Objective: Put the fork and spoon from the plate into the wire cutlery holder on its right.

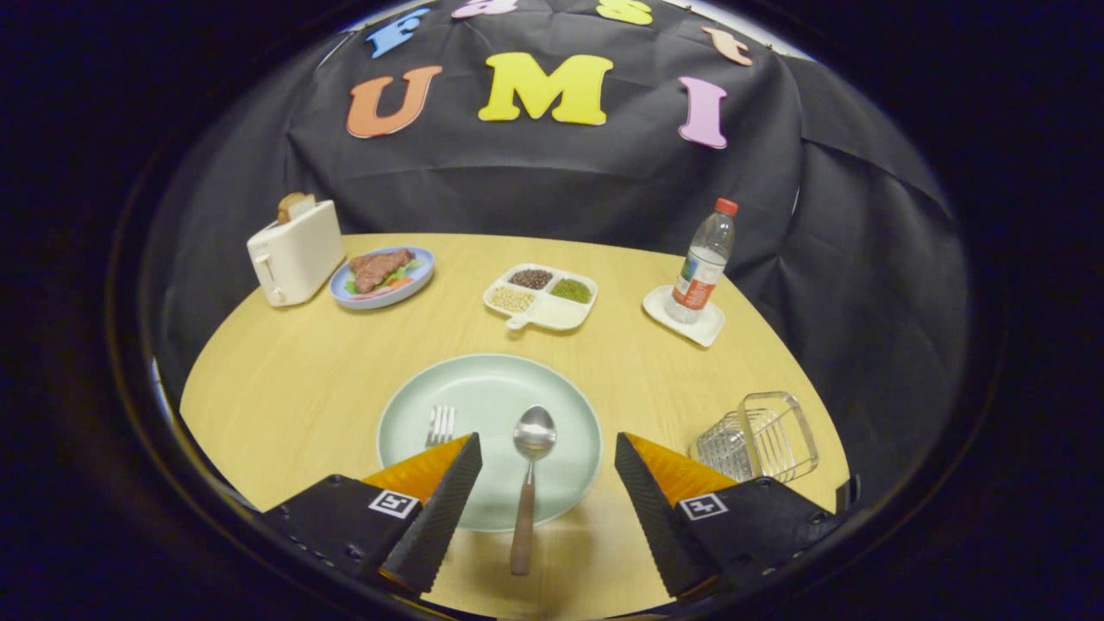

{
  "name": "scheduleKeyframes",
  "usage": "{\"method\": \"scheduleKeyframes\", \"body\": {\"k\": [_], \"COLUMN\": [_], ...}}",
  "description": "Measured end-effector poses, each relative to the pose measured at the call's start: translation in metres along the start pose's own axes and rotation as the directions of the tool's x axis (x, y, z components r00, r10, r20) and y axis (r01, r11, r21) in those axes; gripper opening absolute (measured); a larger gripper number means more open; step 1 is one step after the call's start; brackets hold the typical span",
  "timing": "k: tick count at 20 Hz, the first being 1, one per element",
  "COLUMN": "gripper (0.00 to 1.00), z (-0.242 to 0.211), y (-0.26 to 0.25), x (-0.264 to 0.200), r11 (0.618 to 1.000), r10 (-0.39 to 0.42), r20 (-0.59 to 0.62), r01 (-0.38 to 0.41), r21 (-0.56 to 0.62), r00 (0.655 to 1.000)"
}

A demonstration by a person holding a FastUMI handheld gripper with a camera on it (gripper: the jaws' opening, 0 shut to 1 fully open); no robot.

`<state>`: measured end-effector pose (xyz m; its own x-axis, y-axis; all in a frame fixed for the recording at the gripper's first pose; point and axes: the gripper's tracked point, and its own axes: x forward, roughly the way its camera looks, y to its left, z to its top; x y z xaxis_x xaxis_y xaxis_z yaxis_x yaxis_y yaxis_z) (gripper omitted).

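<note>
Gripper (547, 448) fingers spread wide, nothing clamped, hovering above the near edge of the plate (569, 414). Plate is pale green, round, on the light wood table (285, 379).

Spoon (528, 483) lies between the two fingers, untouched by either: shiny metal bowl on the plate, facing up, brown wooden handle running back over the plate's near rim onto the table. Roughly in line with the fingers, slightly closer to the left one.

Fork (441, 424): metal tines visible on the plate, just ahead of the left finger (440, 509); the rest is hidden behind that finger, so handle can't be described.

Wire cutlery holder (759, 438): silver wire basket, off the plate, just beyond the right finger (660, 517). Looks tilted or lying on its side, can't tell for sure.

Well beyond the fingers: divided white tray (517, 321) with grains and beans, blue plate (423, 278) of food, white toaster (297, 250) with bread, water bottle (703, 263) on a white coaster (707, 329).
</note>
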<state>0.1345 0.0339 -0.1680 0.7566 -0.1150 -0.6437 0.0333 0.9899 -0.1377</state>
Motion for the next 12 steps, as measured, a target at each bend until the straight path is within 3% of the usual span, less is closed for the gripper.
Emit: {"method": "scheduleKeyframes", "body": {"k": [12], "gripper": [0.94], "z": [-0.022], "y": [0.017], "x": [0.024], "r11": [1.000], "r10": [-0.012], "r20": [-0.189], "r01": [0.012], "r21": [-0.005], "r00": [0.982]}}
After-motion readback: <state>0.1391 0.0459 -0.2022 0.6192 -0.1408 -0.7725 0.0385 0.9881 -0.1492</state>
